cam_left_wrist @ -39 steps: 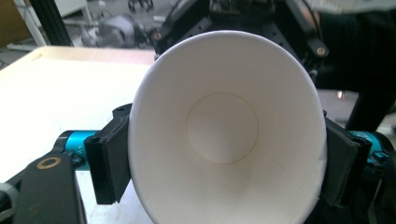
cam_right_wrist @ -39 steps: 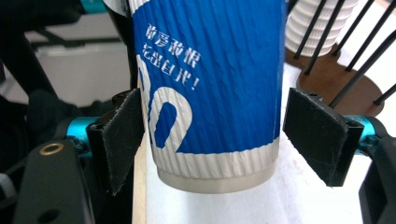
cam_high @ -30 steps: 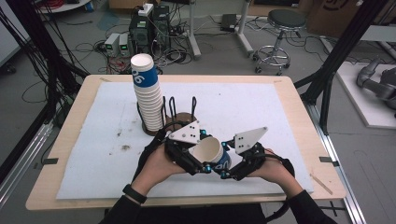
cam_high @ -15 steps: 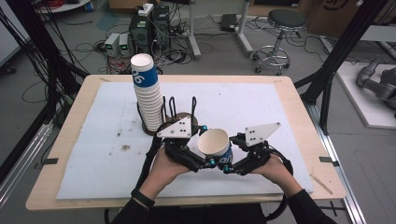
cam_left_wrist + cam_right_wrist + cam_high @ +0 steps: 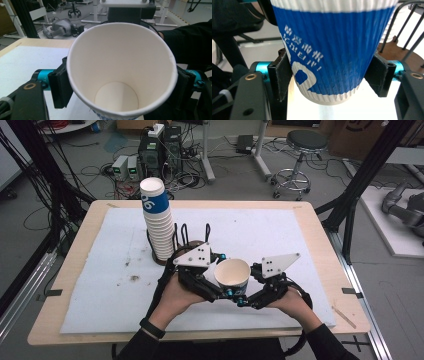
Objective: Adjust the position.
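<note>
Blue-and-white ribbed paper cup (image 5: pixel 232 276) is held upright, mouth up, just above the near middle of the table (image 5: pixel 320 245), gripped near its base by the closed right tool (image 5: pixel 243 299). The left tool (image 5: pixel 220 292) is closed on its rim, its jaws having just been closing, with a cup stack (image 5: pixel 157 227) to the far left.

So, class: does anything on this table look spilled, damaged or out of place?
Brown stains dot the white mat left of the cup holder, like dried spills. The tall cup stack leans slightly. The held cup looks undamaged.
</note>
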Demonstrator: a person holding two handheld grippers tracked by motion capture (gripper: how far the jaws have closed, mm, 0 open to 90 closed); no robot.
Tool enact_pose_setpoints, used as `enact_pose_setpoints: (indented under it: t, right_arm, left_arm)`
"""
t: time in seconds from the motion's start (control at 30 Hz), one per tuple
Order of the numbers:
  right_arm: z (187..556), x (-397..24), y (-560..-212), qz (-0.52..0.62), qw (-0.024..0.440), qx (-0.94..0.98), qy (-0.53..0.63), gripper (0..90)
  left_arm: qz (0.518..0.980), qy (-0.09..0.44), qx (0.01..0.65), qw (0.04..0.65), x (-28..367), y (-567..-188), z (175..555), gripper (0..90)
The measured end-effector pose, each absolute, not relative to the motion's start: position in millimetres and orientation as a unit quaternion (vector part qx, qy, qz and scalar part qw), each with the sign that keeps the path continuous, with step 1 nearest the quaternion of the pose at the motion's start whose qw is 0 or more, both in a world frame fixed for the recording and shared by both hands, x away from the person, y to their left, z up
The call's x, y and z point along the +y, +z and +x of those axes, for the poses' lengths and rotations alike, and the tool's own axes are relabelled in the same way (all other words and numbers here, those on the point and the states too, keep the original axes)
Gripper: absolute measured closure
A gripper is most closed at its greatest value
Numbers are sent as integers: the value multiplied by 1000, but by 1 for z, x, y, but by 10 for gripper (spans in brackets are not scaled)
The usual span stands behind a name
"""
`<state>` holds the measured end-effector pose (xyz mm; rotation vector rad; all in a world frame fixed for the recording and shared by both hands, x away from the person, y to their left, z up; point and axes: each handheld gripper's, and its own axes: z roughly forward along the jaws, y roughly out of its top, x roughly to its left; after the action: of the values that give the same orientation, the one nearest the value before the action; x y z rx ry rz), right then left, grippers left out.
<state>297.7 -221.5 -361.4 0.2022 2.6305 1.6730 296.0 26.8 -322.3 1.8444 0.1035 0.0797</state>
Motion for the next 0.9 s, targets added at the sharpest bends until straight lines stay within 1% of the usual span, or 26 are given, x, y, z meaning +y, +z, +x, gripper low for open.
enact_pose_setpoints:
  t: [0.1,0.27,0.43,0.53,0.63,0.67,0.7,0.87,0.9]
  right_arm:
    - [298,-222,-363,66,-2,828,557,301]
    - [298,-222,-364,73,-5,811,580,302]
    - [298,-223,-364,75,-2,806,587,301]
    - [298,-224,-365,77,-1,804,589,299]
    - [297,-224,-365,82,1,804,589,274]
    - [297,-223,-365,87,10,805,587,229]
    - [296,-223,-365,94,10,804,587,204]
    - [295,-224,-362,100,1,785,611,204]
    - [295,-224,-361,102,-6,781,616,204]
  left_arm:
    - [780,37,51,622,25,-322,295,198]
    - [756,27,60,651,22,-323,296,190]
    - [745,15,64,664,20,-325,298,190]
    - [745,19,62,664,20,-326,298,206]
    - [743,21,61,666,20,-326,299,214]
    - [744,22,59,665,20,-326,299,217]
    - [745,24,58,664,20,-326,299,220]
    - [743,29,59,666,21,-328,298,224]
    - [741,26,60,669,21,-328,298,224]
